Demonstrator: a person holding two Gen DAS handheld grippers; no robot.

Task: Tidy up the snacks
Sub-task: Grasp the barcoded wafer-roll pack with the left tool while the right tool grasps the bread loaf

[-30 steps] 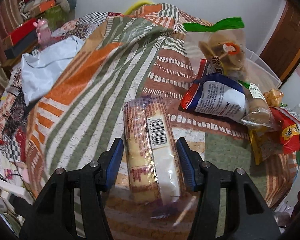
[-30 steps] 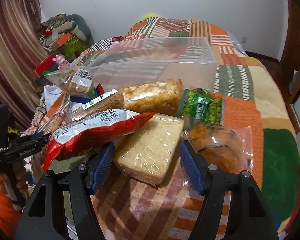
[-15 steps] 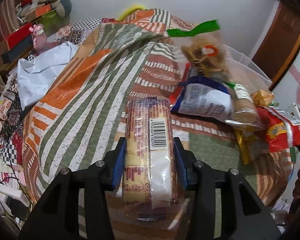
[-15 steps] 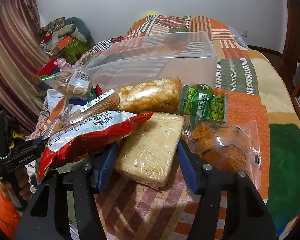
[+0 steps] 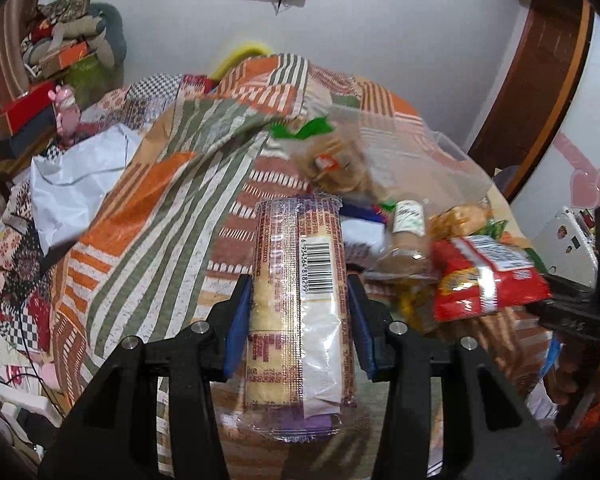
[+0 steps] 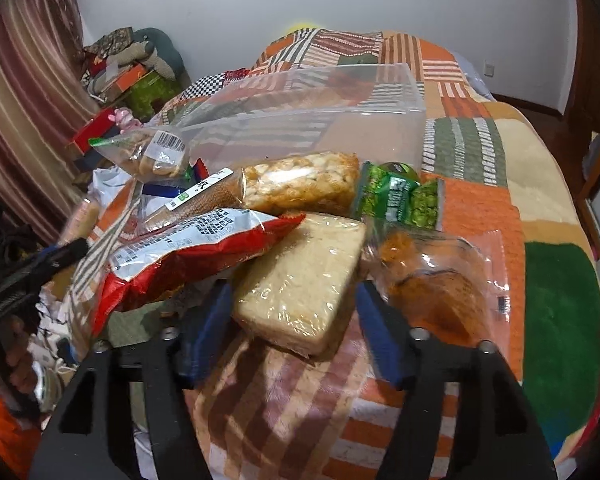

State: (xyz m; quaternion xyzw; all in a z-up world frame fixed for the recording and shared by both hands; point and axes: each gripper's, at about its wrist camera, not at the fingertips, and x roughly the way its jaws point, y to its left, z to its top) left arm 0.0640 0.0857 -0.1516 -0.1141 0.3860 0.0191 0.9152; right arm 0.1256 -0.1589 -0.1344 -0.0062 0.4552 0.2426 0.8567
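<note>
My left gripper is shut on a long cracker pack with a barcode and holds it above the patchwork bedspread. My right gripper is open, its blue pads on either side of a pale wrapped block snack without squeezing it. A red chip bag, a rice-cracker roll, a green pea pack and an orange snack bag lie around it. A clear plastic bin stands behind the pile.
A white plastic bag lies on the bed at the left. Boxes and clutter stand against the far left wall. A wooden door is at the right. The bedspread right of the pile is bare.
My left gripper closed on the cracker pack and lifted it, tilting upward. My right gripper moved in and narrowed around the pale block snack.
</note>
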